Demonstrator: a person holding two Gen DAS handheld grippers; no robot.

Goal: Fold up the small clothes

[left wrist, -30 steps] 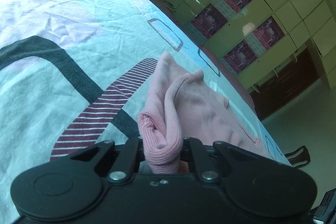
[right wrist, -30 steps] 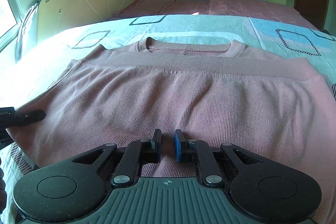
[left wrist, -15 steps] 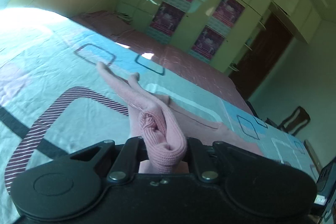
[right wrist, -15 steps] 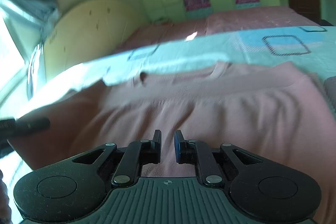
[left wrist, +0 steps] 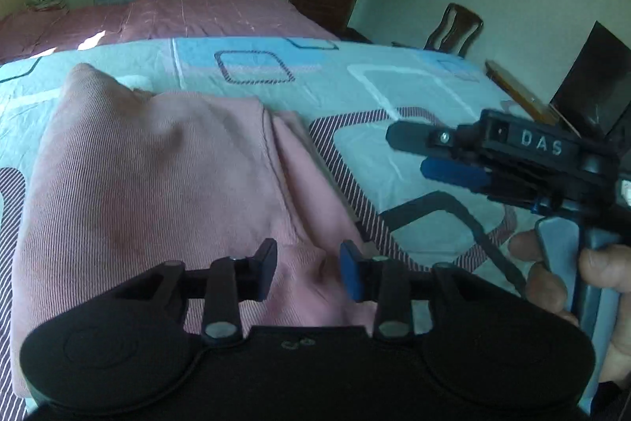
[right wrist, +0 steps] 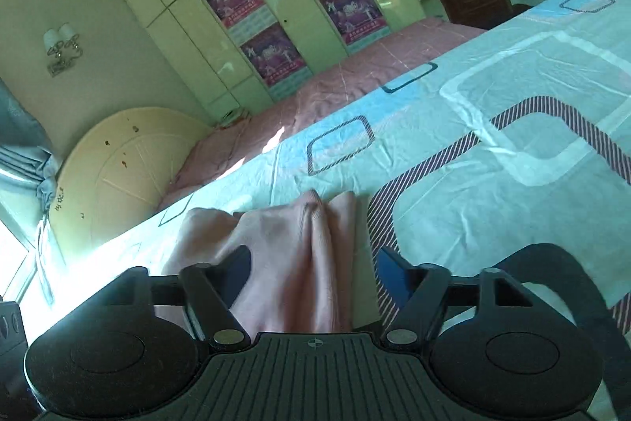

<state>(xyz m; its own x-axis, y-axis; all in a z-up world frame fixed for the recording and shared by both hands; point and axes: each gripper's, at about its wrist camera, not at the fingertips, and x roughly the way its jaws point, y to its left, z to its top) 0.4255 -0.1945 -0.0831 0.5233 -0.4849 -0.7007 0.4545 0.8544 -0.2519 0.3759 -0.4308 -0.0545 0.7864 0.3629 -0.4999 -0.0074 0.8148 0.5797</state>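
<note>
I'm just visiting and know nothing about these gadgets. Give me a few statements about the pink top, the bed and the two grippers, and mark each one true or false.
1. The pink top lies folded on a patterned bedsheet. True.
2. The left gripper is clamped tight on the top. False: its jaws are opening, and the fabric lies loose between them.
3. The right gripper is opening, with pink fabric between its jaws. True.
4. The top is bright green. False: it is pink.
5. A wooden chair stands beyond the bed. True.
6. The cupboard doors are bare. False: posters hang on them.
</note>
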